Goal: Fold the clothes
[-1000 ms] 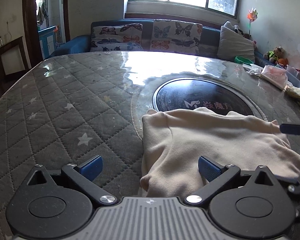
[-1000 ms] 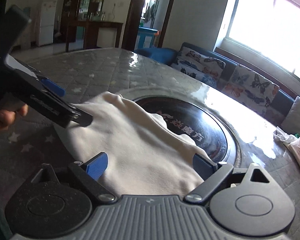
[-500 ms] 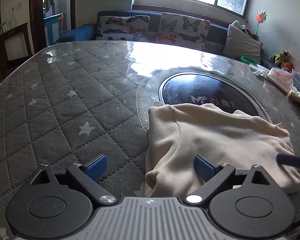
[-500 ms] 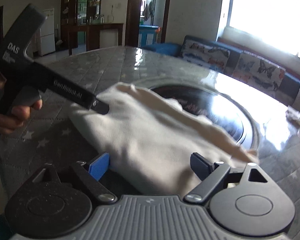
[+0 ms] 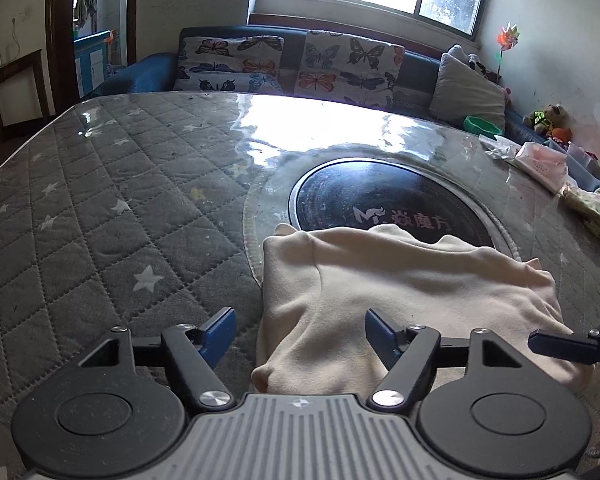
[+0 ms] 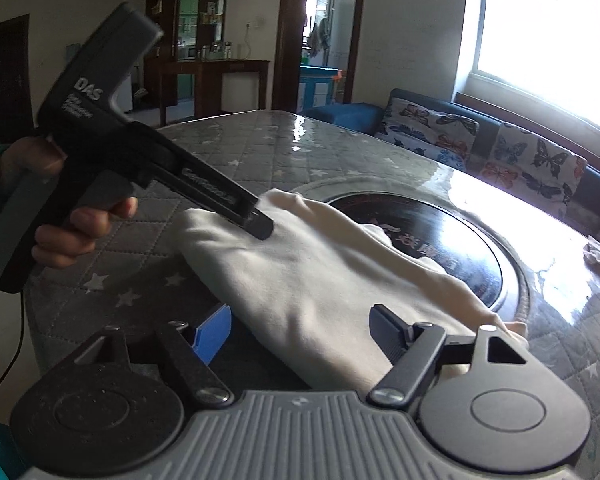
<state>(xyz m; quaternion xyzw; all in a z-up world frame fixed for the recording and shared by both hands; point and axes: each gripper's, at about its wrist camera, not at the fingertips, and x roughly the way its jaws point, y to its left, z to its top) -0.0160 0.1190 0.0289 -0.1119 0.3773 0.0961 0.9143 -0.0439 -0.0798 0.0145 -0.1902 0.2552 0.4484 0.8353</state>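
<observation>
Both grippers' jaws have narrowed, still spread and closing around one cream garment (image 5: 400, 280) on one table (image 5: 100, 200)

We hold a two-finger gripper in each hand. Our left gripper (image 5: 300, 330) tilts downward, its blue-padded jaws closing with a fold of cloth between them, pads not yet pressing. Our right gripper (image 6: 300, 330) also tilts downward, jaws closing the same way. In the right wrist view, our left hand (image 6: 66, 216) wraps its fingers (image 6: 92, 220) around the left gripper's dark handle.
</observation>
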